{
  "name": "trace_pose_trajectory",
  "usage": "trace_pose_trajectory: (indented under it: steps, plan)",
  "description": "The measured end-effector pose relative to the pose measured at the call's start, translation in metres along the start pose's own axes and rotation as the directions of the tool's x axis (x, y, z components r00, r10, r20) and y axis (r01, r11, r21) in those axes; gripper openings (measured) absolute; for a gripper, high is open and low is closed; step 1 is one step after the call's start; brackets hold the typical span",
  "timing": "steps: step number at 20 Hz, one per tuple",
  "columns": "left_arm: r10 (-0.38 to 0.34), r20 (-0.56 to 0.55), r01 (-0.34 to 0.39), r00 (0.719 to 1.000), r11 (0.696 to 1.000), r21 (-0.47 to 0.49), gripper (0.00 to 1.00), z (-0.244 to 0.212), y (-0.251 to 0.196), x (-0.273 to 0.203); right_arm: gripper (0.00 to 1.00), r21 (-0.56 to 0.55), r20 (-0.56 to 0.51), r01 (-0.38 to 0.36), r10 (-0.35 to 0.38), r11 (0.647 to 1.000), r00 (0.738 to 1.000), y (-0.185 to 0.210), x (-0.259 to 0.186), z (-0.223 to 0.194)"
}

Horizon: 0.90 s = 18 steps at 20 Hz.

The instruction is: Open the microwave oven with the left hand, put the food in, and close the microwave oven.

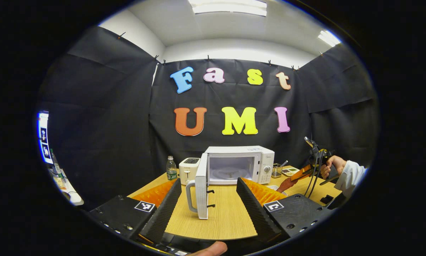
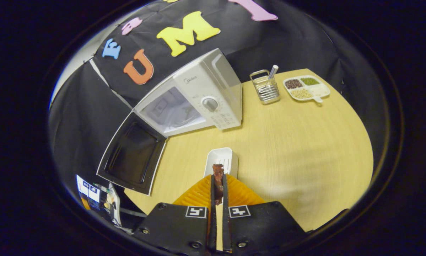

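Note:
A white microwave oven (image 1: 239,164) stands at the back of the wooden table, its door (image 1: 201,190) swung wide open toward me, and its cavity with a glass turntable is lit. My left gripper (image 1: 208,193) is open, fingers spread either side of the door's handle, touching nothing. In the right gripper view the microwave (image 2: 202,96) is tilted, with its door (image 2: 133,154) open at the left. My right gripper (image 2: 218,181) is shut on a dark brown strip of food (image 2: 218,177), held above a small white dish (image 2: 220,160). The right gripper (image 1: 305,174) also appears at the far right of the left gripper view, held by a hand.
A white toaster (image 1: 188,170) and a plastic bottle (image 1: 171,168) stand left of the microwave. Right of it are a wire holder (image 2: 265,89) with a utensil and a divided tray (image 2: 306,88) of grains. The wooden table (image 2: 298,149) has bare room at the right.

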State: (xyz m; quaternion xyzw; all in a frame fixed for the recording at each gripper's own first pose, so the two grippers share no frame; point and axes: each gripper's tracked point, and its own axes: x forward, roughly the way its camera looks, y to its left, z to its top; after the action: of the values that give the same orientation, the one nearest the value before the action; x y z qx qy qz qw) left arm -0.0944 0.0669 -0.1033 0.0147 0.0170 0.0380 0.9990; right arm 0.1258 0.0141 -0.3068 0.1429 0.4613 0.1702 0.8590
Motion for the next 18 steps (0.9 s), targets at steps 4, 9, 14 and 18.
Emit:
trace_pose_trajectory:
  steps: [4,9,14,18]
  plan:
    - [-0.023,0.004,0.023,1.000,1.000,0.006,0.95,0.009,-0.008,-0.003,0.10,-0.136,0.099,0.130,-0.117,0.982,0.988,0.008,-0.020,0.013]
    - [-0.016,0.014,0.016,1.000,1.000,0.001,0.95,0.019,-0.007,-0.008,0.10,-0.261,0.233,0.237,-0.177,0.936,0.956,0.038,-0.030,0.029]
    - [-0.030,0.020,0.030,0.999,1.000,0.001,0.95,0.017,-0.014,-0.010,0.10,-0.294,0.358,0.258,-0.144,0.920,0.923,0.090,-0.007,0.037]
    - [0.006,0.031,-0.005,1.000,1.000,-0.007,0.95,0.025,0.000,-0.010,0.10,-0.297,0.459,0.210,-0.054,0.932,0.887,0.138,0.025,0.048]
